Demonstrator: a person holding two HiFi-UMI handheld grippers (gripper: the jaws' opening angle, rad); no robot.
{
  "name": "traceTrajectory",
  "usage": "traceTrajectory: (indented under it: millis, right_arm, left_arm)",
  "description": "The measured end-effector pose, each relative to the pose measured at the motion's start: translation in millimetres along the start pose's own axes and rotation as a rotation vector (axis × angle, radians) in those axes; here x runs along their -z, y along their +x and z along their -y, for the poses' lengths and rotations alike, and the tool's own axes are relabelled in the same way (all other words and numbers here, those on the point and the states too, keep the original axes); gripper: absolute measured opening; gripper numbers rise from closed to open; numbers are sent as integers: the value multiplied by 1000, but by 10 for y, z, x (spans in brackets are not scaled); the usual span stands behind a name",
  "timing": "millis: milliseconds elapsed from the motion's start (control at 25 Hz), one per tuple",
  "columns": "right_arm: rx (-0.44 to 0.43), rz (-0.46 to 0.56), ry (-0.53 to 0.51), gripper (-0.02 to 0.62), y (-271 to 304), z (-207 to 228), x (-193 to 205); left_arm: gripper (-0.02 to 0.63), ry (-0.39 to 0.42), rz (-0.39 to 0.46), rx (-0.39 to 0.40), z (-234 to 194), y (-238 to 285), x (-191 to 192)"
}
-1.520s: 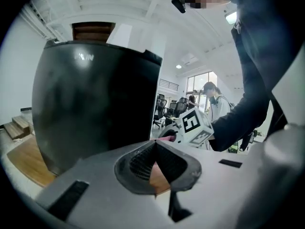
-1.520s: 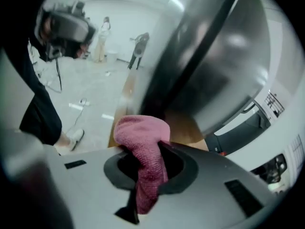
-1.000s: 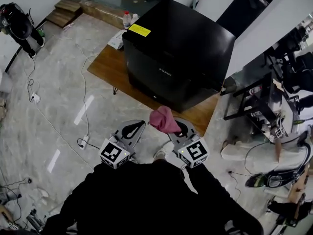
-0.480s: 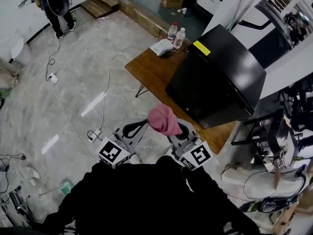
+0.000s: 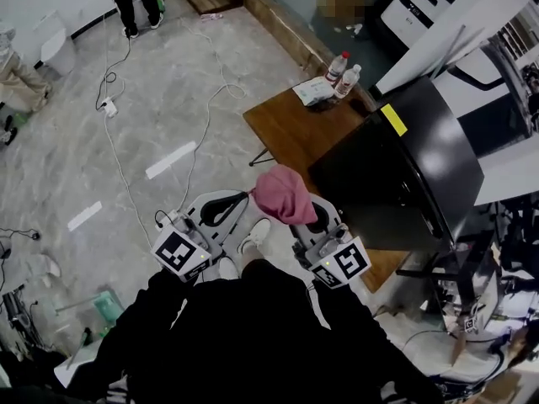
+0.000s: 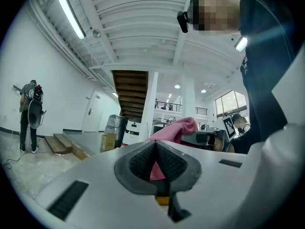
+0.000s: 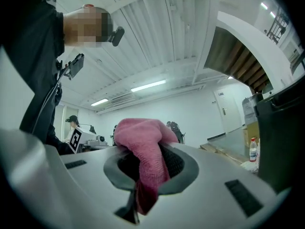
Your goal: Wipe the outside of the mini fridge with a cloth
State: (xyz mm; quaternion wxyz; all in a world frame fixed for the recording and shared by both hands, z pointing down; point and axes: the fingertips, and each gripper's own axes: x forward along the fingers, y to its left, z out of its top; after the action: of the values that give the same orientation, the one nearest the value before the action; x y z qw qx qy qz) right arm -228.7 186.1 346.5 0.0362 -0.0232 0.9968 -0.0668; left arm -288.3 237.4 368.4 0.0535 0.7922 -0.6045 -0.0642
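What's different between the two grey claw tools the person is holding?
The right grey gripper is shut on a bunched pink cloth; the left grey gripper holds nothing, its jaws together. The right grey gripper is nearer the black mini fridge than the left grey gripper. Both look the same build.

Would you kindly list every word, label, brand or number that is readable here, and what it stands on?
Nothing here is legible.
Yellow label on the mini fridge: print too small to read.
Labels on the two bottles on the table: too small to read.
Dark mark on the white machine: blurred, unreadable.
Marker cubes: square patterns only, no words.
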Motion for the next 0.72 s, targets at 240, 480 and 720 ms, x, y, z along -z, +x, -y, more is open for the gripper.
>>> traceTrajectory:
  millis: [240, 480, 720]
  right_arm:
    - [4, 28, 32, 58, 495, 582, -69]
    - [96, 56, -42, 57, 804, 1230, -272]
    - [151, 41, -102, 58, 1094, 1749, -401]
  left_arm:
    - [6, 21, -29, -43, -564, 415, -147]
    - [6, 86, -22, -44, -980, 1116, -352]
    - [6, 108, -15, -29, -1371, 1775, -474]
